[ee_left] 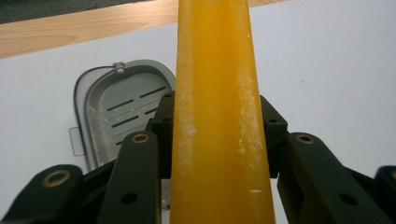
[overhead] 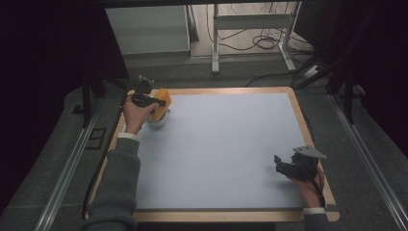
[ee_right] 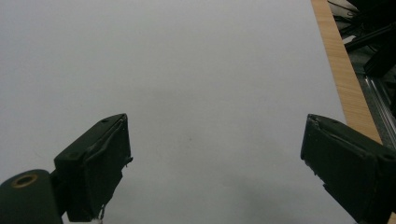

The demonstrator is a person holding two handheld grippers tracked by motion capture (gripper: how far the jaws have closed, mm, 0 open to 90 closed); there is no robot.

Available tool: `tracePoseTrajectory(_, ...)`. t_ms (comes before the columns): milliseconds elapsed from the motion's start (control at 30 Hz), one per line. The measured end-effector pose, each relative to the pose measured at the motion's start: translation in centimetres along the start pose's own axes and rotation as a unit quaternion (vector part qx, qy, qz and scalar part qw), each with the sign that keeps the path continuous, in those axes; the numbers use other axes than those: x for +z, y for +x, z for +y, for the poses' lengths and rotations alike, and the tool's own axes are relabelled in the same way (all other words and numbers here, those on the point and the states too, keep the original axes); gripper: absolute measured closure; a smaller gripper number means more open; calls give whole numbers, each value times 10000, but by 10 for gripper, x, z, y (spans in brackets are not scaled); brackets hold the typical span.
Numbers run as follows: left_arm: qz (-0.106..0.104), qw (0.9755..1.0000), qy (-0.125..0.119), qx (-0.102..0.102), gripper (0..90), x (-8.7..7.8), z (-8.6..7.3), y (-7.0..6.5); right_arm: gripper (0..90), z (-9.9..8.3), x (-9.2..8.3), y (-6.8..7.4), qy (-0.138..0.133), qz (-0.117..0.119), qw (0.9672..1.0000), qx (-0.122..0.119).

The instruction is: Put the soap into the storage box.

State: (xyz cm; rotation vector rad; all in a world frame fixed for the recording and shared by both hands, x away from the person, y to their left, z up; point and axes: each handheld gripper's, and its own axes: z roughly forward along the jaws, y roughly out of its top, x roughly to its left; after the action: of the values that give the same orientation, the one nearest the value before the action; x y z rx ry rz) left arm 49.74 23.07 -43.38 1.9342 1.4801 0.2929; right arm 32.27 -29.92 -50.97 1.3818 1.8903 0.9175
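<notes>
Holding orange block clamped in your left fingers, long axis pointing away | grey lid lies just beyond-left on table | right gripper wide open, empty, well apart.

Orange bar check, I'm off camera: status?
Left gripper shut on orange bar, above grey dish. Right gripper open, idle. Nothing in the way.

1. Grey-green sleeves with white cuffs cover both forearms.
2. The left gripper has black jaws with brass-ringed screw holes.
3. The right gripper carries a grey three-cornered plate and what looks like a black cable.
</notes>
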Motion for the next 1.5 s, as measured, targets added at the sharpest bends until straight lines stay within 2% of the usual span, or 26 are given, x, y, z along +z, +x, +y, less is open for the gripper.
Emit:
tracePoseTrajectory(200,66,9999,-74,-135,612,1,4,10,85,0,0,-2,12,-54,10000,32)
tracePoseTrajectory(533,275,9993,-100,-212,612,8,7,14,85,-1,1,-4,63,-80,9999,81)
tracePoseTrajectory(933,517,9975,-101,-475,612,22,3,23,85,-2,0,-6,73,-112,9998,111)
tracePoseTrajectory(967,537,9976,-50,-439,612,23,2,24,85,-2,0,-6,81,-112,9998,115)
tracePoseTrajectory(1133,517,9971,-110,-539,612,27,0,25,85,-2,0,-7,87,-115,9998,118)
tracePoseTrajectory(1200,538,9973,-50,-504,612,28,0,26,85,-2,0,-7,91,-121,9998,126)
tracePoseTrajectory(1267,584,9965,-80,-598,612,30,-2,29,85,-2,1,-7,87,-128,9998,118)
tracePoseTrajectory(1500,615,9961,-26,-634,612,38,-9,32,85,-3,2,-6,117,-121,9998,92)
